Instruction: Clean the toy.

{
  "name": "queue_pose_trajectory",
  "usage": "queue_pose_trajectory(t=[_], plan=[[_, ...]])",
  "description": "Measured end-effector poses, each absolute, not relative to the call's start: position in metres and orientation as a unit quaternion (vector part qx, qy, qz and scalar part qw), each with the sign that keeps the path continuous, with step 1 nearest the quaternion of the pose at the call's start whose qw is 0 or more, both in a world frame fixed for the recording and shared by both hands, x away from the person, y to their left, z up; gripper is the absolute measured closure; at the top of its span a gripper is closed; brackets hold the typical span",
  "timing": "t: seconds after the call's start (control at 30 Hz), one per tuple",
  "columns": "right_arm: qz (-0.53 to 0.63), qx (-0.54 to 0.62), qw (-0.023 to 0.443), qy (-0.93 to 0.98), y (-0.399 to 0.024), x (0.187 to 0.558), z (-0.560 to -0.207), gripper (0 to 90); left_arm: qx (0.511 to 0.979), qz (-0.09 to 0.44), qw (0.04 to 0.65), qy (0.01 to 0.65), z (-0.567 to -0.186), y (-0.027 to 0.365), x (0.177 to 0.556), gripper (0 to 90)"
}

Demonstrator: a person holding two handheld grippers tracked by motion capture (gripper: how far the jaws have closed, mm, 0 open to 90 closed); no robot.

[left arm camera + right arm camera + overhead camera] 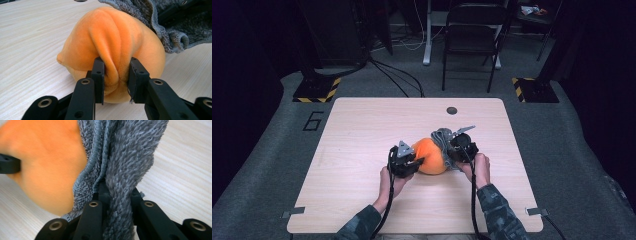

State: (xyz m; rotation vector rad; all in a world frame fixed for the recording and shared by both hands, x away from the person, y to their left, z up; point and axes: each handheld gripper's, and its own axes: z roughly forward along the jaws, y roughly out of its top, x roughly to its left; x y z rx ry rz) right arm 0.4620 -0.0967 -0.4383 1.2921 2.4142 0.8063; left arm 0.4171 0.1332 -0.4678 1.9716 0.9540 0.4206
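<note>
An orange plush cushion [430,156] is seen resting mid-bench [362,130], between the two grippers. A fold of its orange fabric is pinched by the left gripper [117,75], whose jaws are clamped on it from the cushion's left side. A grey fleece cloth [120,170] is draped against the cushion's right side and is clamped by the right gripper [117,195], a bunched strip being squeezed tight between its jaws. The cushion is touched by the cloth. Both grippers are held low, just beside the cushion.
</note>
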Motion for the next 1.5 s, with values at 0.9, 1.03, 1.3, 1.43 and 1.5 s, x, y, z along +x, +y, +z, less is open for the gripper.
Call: queue_pose_trajectory(t=[0.9,1.03,1.3,1.43,1.5], plan=[[0.292,0.422,0.147,0.846,-0.082,0.453,-0.422,79.4,0.787,0.172,0.444,0.392,-0.470,0.137,0.420,63.6],[0.282,0.426,0.155,0.845,-0.082,0.455,-0.430,79.4,0.787,0.167,0.447,0.392,-0.468,0.140,0.420,53.0],[0.285,0.434,0.153,0.841,-0.088,0.458,-0.434,79.4,0.795,0.176,0.436,0.383,-0.462,0.143,0.420,33.8],[0.282,0.438,0.151,0.840,-0.091,0.460,-0.435,79.4,0.802,0.166,0.434,0.376,-0.466,0.143,0.424,31.7],[0.283,0.440,0.153,0.838,-0.092,0.462,-0.437,79.4,0.803,0.154,0.440,0.370,-0.471,0.141,0.425,35.4]])
